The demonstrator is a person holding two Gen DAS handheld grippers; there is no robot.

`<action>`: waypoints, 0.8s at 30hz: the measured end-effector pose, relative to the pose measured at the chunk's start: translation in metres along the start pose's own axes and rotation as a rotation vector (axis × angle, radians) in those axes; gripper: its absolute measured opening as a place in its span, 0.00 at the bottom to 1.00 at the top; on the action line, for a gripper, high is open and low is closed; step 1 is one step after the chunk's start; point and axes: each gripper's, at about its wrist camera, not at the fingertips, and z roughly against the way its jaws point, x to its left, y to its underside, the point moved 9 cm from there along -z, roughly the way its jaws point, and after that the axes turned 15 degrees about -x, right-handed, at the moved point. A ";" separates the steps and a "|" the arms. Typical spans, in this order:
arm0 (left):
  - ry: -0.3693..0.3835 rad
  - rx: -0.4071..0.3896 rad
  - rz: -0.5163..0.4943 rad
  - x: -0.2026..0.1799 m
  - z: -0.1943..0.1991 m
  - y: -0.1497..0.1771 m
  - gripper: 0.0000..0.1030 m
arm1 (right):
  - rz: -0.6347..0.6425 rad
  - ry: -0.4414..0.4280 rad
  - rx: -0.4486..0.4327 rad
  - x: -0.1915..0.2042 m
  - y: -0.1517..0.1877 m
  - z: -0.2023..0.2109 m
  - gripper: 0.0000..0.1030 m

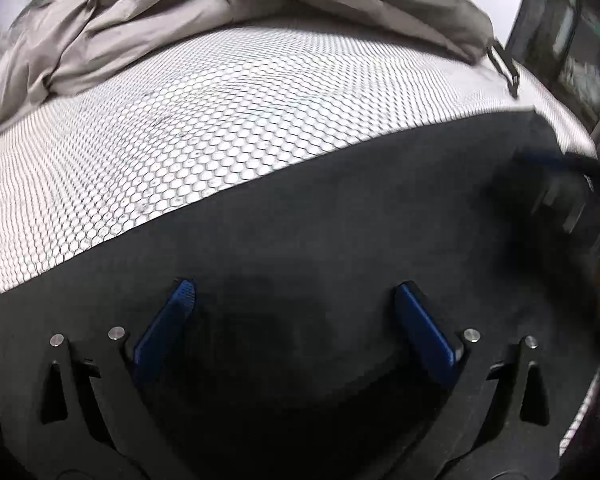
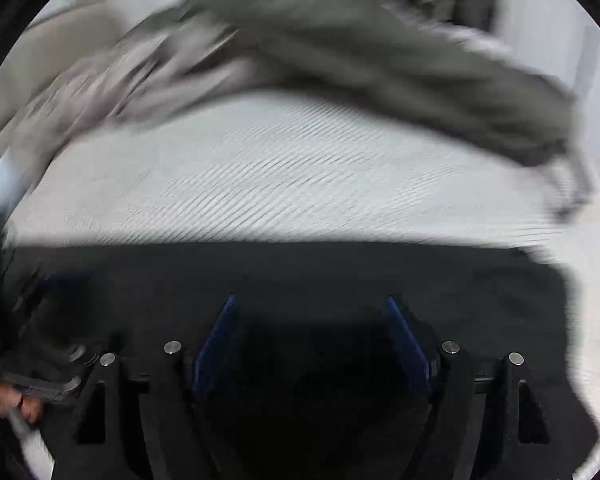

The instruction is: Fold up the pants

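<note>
Black pants (image 1: 300,220) lie flat on the white honeycomb-patterned surface (image 1: 220,120), with a straight far edge. My left gripper (image 1: 296,296) is open just above the black cloth, blue pads (image 1: 168,328) wide apart and empty. My right gripper (image 2: 310,308) is also open over the same black pants (image 2: 300,272), empty; its view is blurred by motion. The right gripper shows as a dark blur at the right edge of the left wrist view (image 1: 560,200). The left gripper and the hand holding it show at the lower left of the right wrist view (image 2: 40,380).
A rumpled grey garment (image 1: 180,28) lies across the far side of the surface, also in the right wrist view (image 2: 340,52). A black strap (image 1: 504,68) hangs from its right end. Dark furniture (image 1: 572,40) stands past the right edge.
</note>
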 end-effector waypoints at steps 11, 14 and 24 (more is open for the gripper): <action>-0.322 -0.036 0.209 0.164 0.060 0.025 0.87 | 0.050 0.174 0.028 -0.035 0.018 -0.010 0.78; -0.199 -0.081 0.205 0.124 0.074 0.021 0.87 | 0.121 0.116 -0.020 -0.002 0.008 0.012 0.77; -0.216 0.013 0.084 0.104 0.078 0.061 0.90 | 0.242 0.022 0.054 0.058 0.043 0.008 0.80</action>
